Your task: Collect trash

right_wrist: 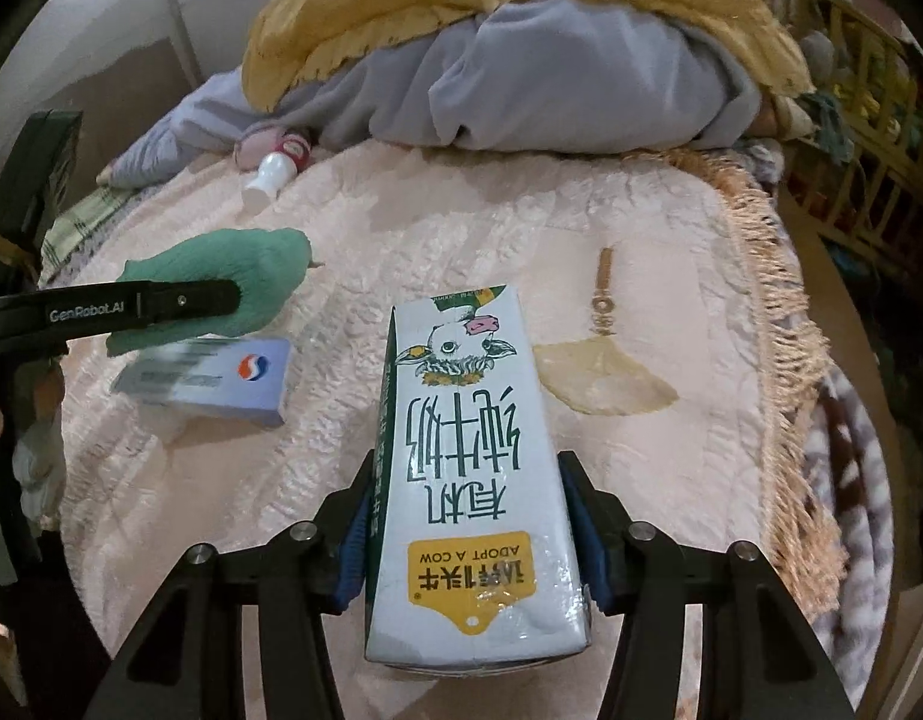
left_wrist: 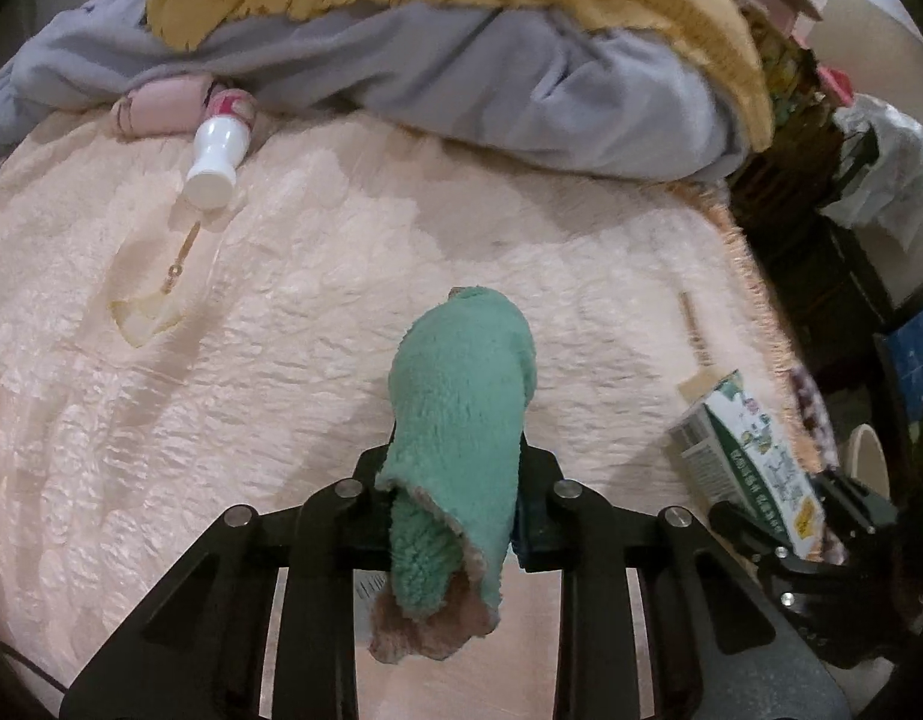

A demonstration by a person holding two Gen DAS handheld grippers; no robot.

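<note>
A: How much had been collected?

B: Two items were gripped: a green cloth (left_wrist: 461, 408) in the closed left hand-held gripper (left_wrist: 455, 516), a milk carton (right_wrist: 467, 480) clamped in the right hand-held gripper (right_wrist: 470, 540), both held over the bed (left_wrist: 251, 360).

A: What was left?

B: A blue box (right_wrist: 221, 381) was seen nearby on the bed, a white bottle (left_wrist: 215, 156) farther off. No bin was seen.

left gripper (left_wrist: 455, 498) clamps green cloth (left_wrist: 461, 396) | milk carton (left_wrist: 749, 456) right | white bottle (left_wrist: 215, 156) far-left
</note>
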